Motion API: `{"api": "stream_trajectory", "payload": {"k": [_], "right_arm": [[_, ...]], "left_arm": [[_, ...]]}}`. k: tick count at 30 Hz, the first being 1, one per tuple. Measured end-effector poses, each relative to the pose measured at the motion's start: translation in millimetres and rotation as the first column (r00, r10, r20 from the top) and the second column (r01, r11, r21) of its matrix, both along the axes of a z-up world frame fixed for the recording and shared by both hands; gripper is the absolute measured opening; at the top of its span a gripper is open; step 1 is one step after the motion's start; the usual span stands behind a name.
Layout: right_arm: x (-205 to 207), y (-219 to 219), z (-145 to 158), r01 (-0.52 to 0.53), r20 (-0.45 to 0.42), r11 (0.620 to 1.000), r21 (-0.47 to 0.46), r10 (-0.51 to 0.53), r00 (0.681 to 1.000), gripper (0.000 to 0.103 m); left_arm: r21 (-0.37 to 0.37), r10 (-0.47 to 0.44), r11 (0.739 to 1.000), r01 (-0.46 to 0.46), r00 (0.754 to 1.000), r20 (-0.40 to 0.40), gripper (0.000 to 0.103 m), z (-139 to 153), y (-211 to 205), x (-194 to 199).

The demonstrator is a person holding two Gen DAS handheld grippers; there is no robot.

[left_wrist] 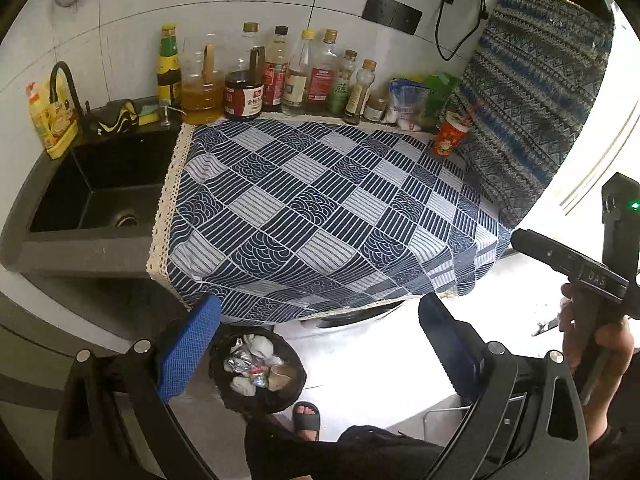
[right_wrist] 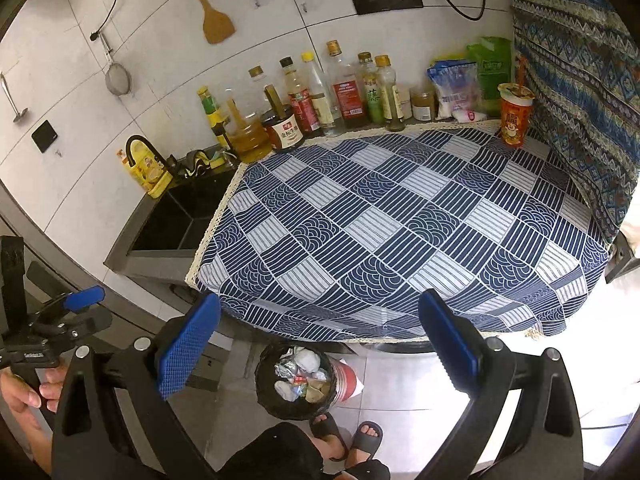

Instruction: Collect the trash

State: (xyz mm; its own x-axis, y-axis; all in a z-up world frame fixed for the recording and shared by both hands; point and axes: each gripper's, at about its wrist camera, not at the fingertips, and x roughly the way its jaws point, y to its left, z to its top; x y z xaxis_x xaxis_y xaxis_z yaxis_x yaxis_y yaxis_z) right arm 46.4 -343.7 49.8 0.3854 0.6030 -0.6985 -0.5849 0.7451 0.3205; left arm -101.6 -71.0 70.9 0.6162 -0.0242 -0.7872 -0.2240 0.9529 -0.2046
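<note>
Sink (left_wrist: 100, 184) is seen fully, drain included, only in the left wrist view; in the right wrist view a mere corner of it (right_wrist: 180, 220) shows, while a wooden spatula (right_wrist: 214, 16) and strainer (right_wrist: 118, 76) hung on the wall are seen whole there alone. Left gripper (left_wrist: 320, 336) is spread wide with nothing between the blue pads; it is also caught at the left border of the right view (right_wrist: 76, 308), a hand (right_wrist: 28, 392) on its grip. Right gripper (right_wrist: 320, 336) is likewise released and empty; its black body (left_wrist: 572, 260) is seen at the right of the left view. Patterned cloth (right_wrist: 400, 232) lies bare across its middle, its lace hem overhanging the front edge; open room is left over it. Bottles (right_wrist: 320, 96) are lined along the back wall; a red cup (right_wrist: 516, 120) with straw stands at the right rear corner, beside a hanging curtain (right_wrist: 580, 100). Trash bin (right_wrist: 296, 384) sits on the floor below the front edge, holding crumpled tissue and foil wrappers; sandalled feet (right_wrist: 348, 436) are just beside it.
</note>
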Motion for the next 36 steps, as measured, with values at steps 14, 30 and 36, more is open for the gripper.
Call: {"api": "stream_trajectory", "payload": {"k": [14,30,36], "right_arm": [[10.9,-6.9,-10.2,0.009,-0.022,1.0,-0.017,-0.01,1.0,0.098],[17.0,-7.1,-11.7,0.022,-0.016,0.999,-0.025,-0.022,1.0,0.098],[14.1,-3.0,-11.1,0.014,-0.013,0.999,-0.03,-0.014,1.0,0.098]], "left_arm": [[-0.002,0.027,1.0,-0.027,0.999,-0.026,0.096,-5.4,5.2,6.8],[0.031,0.016,0.999,-0.016,1.0,-0.016,0.096,-3.6,4.6,14.6],[0.034,0.005,0.999,-0.005,1.0,-0.015,0.096,-1.4,3.7,15.4]]}}
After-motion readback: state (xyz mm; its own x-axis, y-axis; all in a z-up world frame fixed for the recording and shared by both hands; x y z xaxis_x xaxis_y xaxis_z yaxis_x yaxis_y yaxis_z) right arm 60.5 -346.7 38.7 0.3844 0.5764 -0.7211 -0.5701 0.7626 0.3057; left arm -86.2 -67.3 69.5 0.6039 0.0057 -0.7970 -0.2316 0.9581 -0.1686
